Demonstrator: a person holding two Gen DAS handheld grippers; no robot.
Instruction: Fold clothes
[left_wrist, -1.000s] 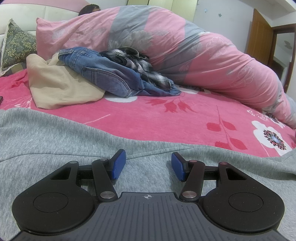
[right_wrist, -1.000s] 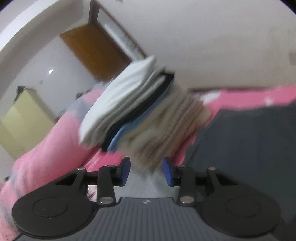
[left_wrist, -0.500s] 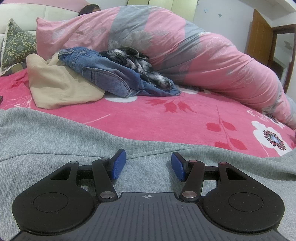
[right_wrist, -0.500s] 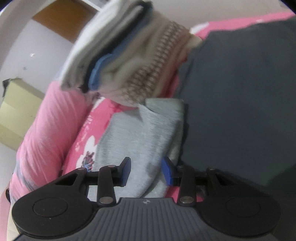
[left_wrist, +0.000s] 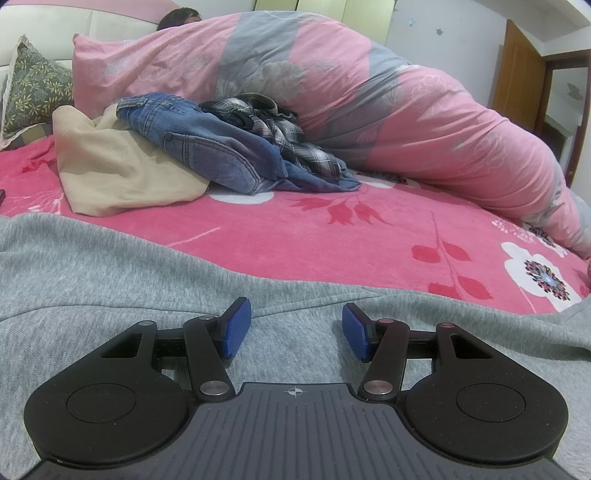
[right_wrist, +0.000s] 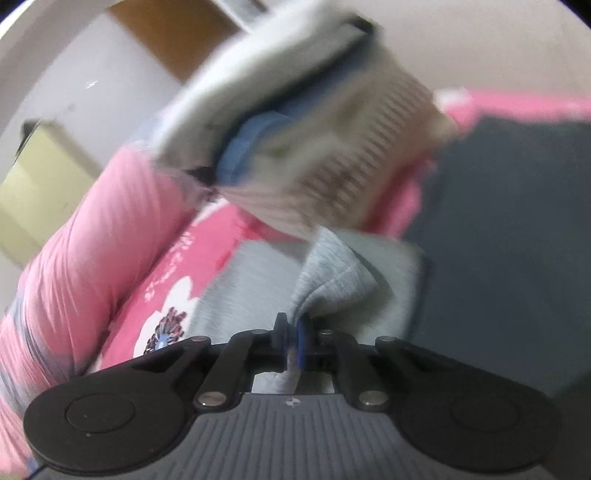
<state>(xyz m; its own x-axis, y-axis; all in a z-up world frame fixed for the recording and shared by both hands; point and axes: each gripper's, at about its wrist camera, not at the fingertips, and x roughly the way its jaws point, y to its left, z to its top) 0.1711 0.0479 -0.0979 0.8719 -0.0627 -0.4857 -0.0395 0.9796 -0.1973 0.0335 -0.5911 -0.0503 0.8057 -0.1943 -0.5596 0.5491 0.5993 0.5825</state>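
Note:
A grey sweatshirt (left_wrist: 147, 273) lies spread over the pink floral bedspread (left_wrist: 295, 236). My left gripper (left_wrist: 291, 330) rests just above its cloth, jaws open, nothing between the blue pads. In the blurred right wrist view my right gripper (right_wrist: 291, 334) is shut on a pinched fold of the grey sweatshirt (right_wrist: 332, 273), near its cuff end. The cloth bunches up from between the pads.
A stack of folded clothes (right_wrist: 306, 122) stands just beyond the right gripper, with a dark garment (right_wrist: 517, 236) to its right. A heap of beige cloth (left_wrist: 122, 170), jeans (left_wrist: 207, 151) and a plaid shirt (left_wrist: 280, 129) lies against a rolled pink duvet (left_wrist: 406, 110). A green cushion (left_wrist: 33, 88) sits far left.
The right gripper has dipped toward the grey sleeve and its jaws have shut on a fold of it. The left gripper and the sweatshirt under it have not moved.

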